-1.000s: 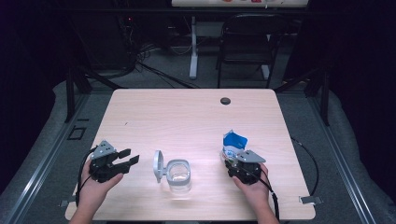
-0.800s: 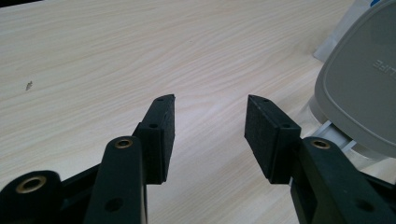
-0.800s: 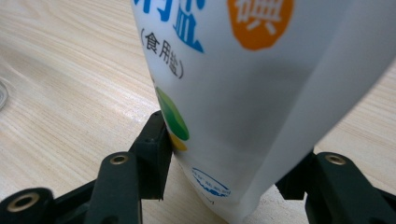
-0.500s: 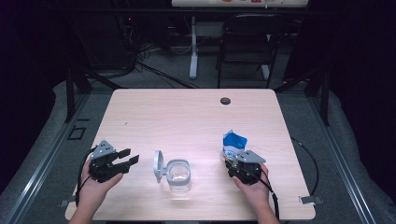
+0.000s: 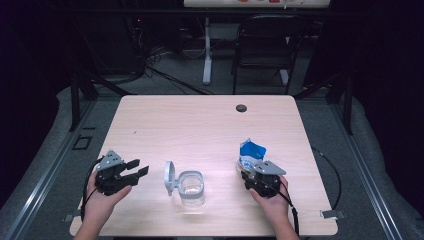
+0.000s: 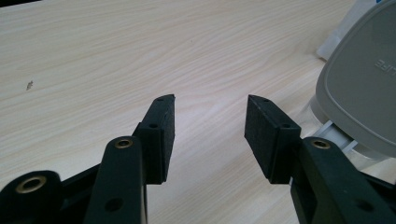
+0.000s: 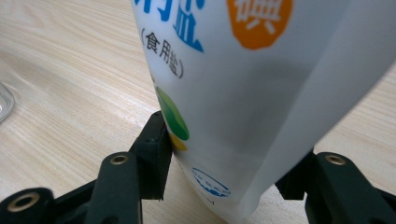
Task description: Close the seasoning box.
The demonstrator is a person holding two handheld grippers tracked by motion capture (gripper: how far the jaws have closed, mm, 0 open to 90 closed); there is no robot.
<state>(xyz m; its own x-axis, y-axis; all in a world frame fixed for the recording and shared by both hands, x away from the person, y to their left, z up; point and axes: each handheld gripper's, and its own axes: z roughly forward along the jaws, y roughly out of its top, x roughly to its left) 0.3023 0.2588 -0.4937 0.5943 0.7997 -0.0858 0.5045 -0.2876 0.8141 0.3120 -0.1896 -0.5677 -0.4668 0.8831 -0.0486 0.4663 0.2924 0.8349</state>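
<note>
Here the right gripper (image 5: 252, 172) has its fingers (image 7: 156, 140) clamped on the salt bag (image 5: 250, 155) near the surface's (image 5: 200, 125) right edge; the left gripper's (image 5: 136, 169) fingers (image 6: 161, 135) stand apart beside the open-lidded jar (image 5: 191, 187).

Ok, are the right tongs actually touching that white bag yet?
Touching. In the right gripper view the white bag sits between the right tongs, and the left pad presses against its printed side; the other is hidden behind the bag.

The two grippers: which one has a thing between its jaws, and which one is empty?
The right gripper has the white salt bag between its jaws. The left gripper is empty: its open jaws point over bare table.
</note>
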